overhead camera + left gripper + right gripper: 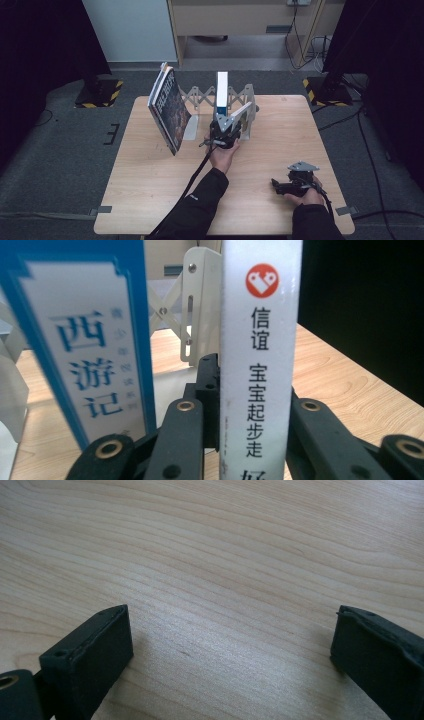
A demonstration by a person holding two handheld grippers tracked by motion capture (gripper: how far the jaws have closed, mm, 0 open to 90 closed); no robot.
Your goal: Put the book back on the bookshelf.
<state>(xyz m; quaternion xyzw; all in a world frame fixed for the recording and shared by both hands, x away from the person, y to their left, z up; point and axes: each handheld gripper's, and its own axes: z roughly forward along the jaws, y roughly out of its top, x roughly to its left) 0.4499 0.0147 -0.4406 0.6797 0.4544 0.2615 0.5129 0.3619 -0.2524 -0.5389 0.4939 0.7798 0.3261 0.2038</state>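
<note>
I have the white book [257, 360] clamped by its spine between my left gripper's [223, 136] jaws, which sit narrow and press on both sides of it, with the book standing upright and running up out of the jaws. Just beside the jaws on one side stands the blue book [82, 345], near enough that I could clip it as I ease the white one down, tipping it or dragging it along. Beyond the jaws is the rack [200, 305], a folding one; if I push in at a slant the white book's lower edge may catch a divider and twist in my grip, since I hold only the spine and the pages hang free. From the high view I think the white book leans a little against the rack's right end, though it is too small there to be sure. Farther off on the other side the big book [169, 107] tilts steeply and a knock to the rack could bring it over. My right gripper [295, 184] rests low over the table [225, 555], jaws wide apart with nothing between them, too far off to steady anything
</note>
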